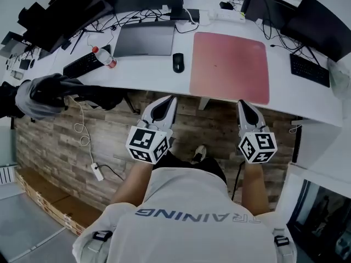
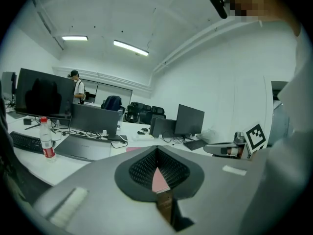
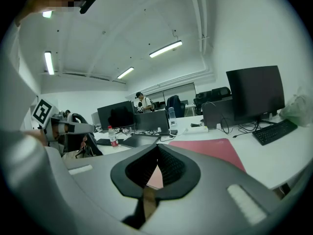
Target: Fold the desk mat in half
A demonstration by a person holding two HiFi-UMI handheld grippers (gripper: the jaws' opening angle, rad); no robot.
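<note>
The pink desk mat [image 1: 230, 64] lies flat and unfolded on the white desk [image 1: 148, 73], to the right of the middle. Both grippers hang in front of the desk's near edge, short of the mat and apart from it. My left gripper [image 1: 167, 99] is shut and empty, its tips pointing toward the mat's near left corner. Just below the mat's near edge, my right gripper [image 1: 242, 103] is also shut with nothing in it. In the left gripper view the closed jaws [image 2: 156, 149] frame a sliver of the mat [image 2: 159, 180]. The right gripper view shows its closed jaws [image 3: 157, 146] and the mat [image 3: 210, 148] beyond.
A closed laptop [image 1: 143, 40], a black mouse [image 1: 178, 62] and a bottle [image 1: 104, 57] lie left of the mat. A keyboard [image 1: 310, 70] and monitors [image 1: 321, 21] sit to the right, a power strip [image 1: 222, 15] behind. A black office chair [image 1: 60, 92] stands at the left.
</note>
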